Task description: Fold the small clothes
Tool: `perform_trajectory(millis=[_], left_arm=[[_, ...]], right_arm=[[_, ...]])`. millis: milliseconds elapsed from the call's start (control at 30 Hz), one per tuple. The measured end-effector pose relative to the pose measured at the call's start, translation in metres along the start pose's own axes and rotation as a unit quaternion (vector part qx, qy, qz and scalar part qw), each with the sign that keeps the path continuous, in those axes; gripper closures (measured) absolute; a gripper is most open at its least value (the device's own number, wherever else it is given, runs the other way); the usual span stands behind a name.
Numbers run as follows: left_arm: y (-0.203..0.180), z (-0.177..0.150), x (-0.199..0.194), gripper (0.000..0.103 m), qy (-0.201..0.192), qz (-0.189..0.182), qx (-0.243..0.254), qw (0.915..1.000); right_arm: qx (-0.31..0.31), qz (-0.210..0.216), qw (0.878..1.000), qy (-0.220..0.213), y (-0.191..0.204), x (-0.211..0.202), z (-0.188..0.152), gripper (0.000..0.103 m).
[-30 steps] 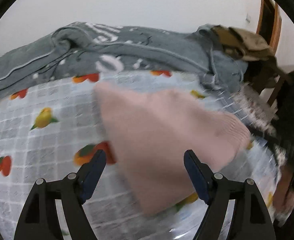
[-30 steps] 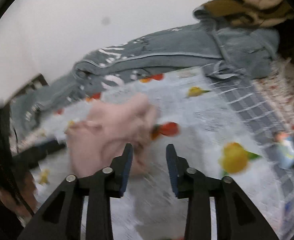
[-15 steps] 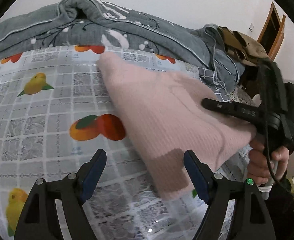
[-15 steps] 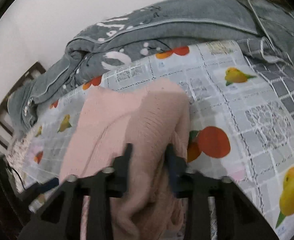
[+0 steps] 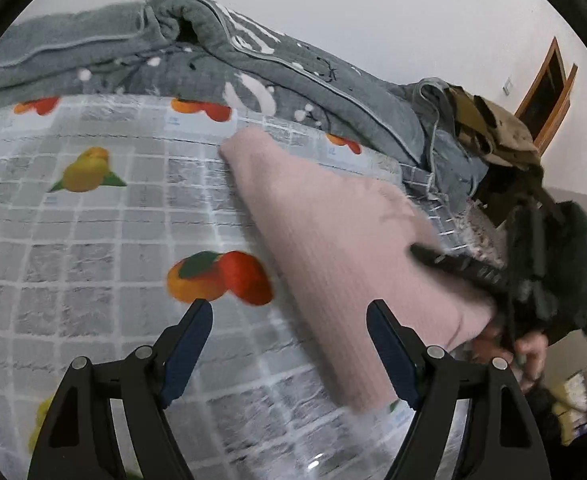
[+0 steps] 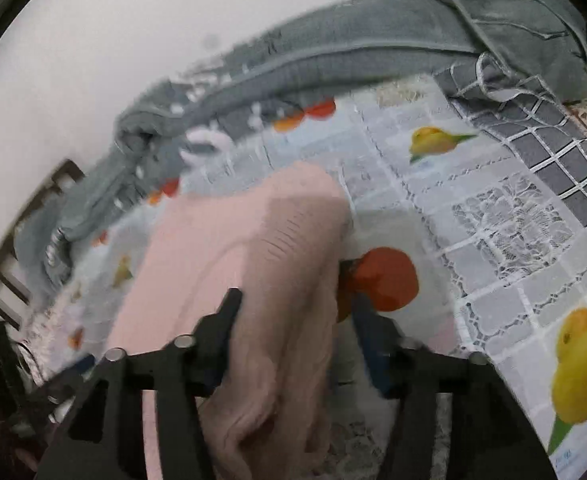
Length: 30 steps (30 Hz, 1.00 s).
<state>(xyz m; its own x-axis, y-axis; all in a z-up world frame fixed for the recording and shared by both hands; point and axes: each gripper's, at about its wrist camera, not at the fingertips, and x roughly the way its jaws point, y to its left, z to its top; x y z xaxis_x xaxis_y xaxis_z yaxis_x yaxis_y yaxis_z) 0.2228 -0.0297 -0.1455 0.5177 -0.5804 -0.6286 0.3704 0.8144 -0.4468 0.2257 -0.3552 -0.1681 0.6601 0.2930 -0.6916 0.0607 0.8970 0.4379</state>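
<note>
Two grippers are ours to run. Our left gripper (image 5: 289, 344) hangs with its jaws spread wide and nothing between them, just above the fruit-print sheet (image 5: 105, 248). Our right gripper (image 6: 297, 312) sits with its fingers apart on either side of a bunched edge of the pink knit garment (image 6: 253, 264); the view is blurred, so we cannot tell whether the pads press the cloth or merely straddle it. Seen from the left wrist, that gripper lies low across the garment's near right corner.

Outward from there, the pink knit garment (image 5: 345, 240) lies on the sheet as a long slanted panel, its far tip close to the grey quilt (image 5: 253, 64) heaped along the wall.

We judge the fold barely shaped. Risks from here: the thick knit could slip out of a loose hold and drop in a heap; a pull by one corner alone could drag the whole panel and skew it; and the lacy sheet beneath could be caught along with the garment.
</note>
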Motion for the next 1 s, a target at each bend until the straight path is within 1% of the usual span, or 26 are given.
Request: perform_trajectory(millis=[33, 67, 133, 167, 233, 300, 333, 433, 500, 533, 600, 667, 733, 833, 900, 933, 967, 1000], left_arm=[[0.000, 0.003, 0.004, 0.025, 0.004, -0.009, -0.007, 0.9999], [0.001, 0.006, 0.011, 0.025, 0.011, -0.021, -0.021, 0.9995], [0.003, 0.011, 0.023, 0.026, 0.021, -0.041, -0.042, 0.9980], [0.006, 0.013, 0.029, 0.027, 0.027, -0.054, -0.053, 0.9968], [0.011, 0.014, 0.038, 0.031, 0.034, -0.066, -0.071, 0.9947], [0.019, 0.011, 0.035, 0.031, 0.027, -0.046, -0.082, 0.9952], [0.023, 0.010, 0.031, 0.031, 0.024, -0.043, -0.083, 0.9953], [0.040, 0.005, 0.007, 0.031, 0.014, -0.021, -0.090, 0.9956], [0.047, 0.005, -0.006, 0.031, 0.006, 0.008, -0.086, 0.9962], [0.051, 0.005, -0.014, 0.031, 0.003, 0.033, -0.080, 0.9962], [0.057, 0.005, -0.023, 0.031, -0.001, 0.060, -0.071, 0.9956], [0.063, 0.006, -0.030, 0.031, -0.005, 0.070, -0.066, 0.9954], [0.067, 0.006, -0.036, 0.031, -0.011, 0.075, -0.062, 0.9952], [0.068, 0.008, -0.037, 0.031, -0.014, 0.078, -0.062, 0.9950], [0.066, 0.010, -0.036, 0.031, -0.012, 0.073, -0.063, 0.9953], [0.066, 0.009, -0.036, 0.031, -0.011, 0.073, -0.061, 0.9954], [0.065, 0.009, -0.037, 0.031, -0.012, 0.074, -0.058, 0.9955], [0.065, 0.009, -0.038, 0.031, -0.013, 0.075, -0.056, 0.9955]], right_arm=[[0.009, 0.021, 1.000, 0.011, -0.003, 0.007, 0.000, 0.049], [0.012, 0.032, 0.999, 0.015, -0.002, 0.010, 0.000, 0.053], [0.001, 0.040, 0.999, 0.017, 0.005, 0.009, 0.000, 0.061], [-0.005, 0.040, 0.999, 0.018, 0.009, 0.010, -0.001, 0.064], [-0.016, 0.046, 0.998, 0.027, 0.020, 0.015, -0.003, 0.066], [-0.025, 0.062, 0.997, 0.039, 0.031, 0.020, -0.004, 0.067], [-0.030, 0.066, 0.996, 0.043, 0.036, 0.023, -0.005, 0.068], [-0.037, 0.086, 0.994, 0.053, 0.055, 0.032, -0.010, 0.068], [-0.040, 0.104, 0.992, 0.063, 0.074, 0.045, -0.014, 0.068], [-0.045, 0.109, 0.991, 0.069, 0.083, 0.051, -0.016, 0.067], [-0.077, 0.105, 0.988, 0.078, 0.102, 0.053, -0.020, 0.063], [-0.124, 0.086, 0.986, 0.067, 0.116, 0.042, -0.021, 0.057], [-0.140, 0.074, 0.987, 0.042, 0.121, 0.029, -0.020, 0.055], [-0.143, 0.060, 0.988, 0.022, 0.124, 0.028, -0.009, 0.054], [-0.131, 0.052, 0.990, 0.018, 0.125, 0.036, 0.001, 0.058], [-0.128, 0.050, 0.990, 0.023, 0.127, 0.042, 0.004, 0.066], [-0.135, 0.043, 0.989, 0.031, 0.130, 0.051, 0.006, 0.080], [-0.145, 0.035, 0.988, 0.035, 0.131, 0.054, 0.007, 0.089]])
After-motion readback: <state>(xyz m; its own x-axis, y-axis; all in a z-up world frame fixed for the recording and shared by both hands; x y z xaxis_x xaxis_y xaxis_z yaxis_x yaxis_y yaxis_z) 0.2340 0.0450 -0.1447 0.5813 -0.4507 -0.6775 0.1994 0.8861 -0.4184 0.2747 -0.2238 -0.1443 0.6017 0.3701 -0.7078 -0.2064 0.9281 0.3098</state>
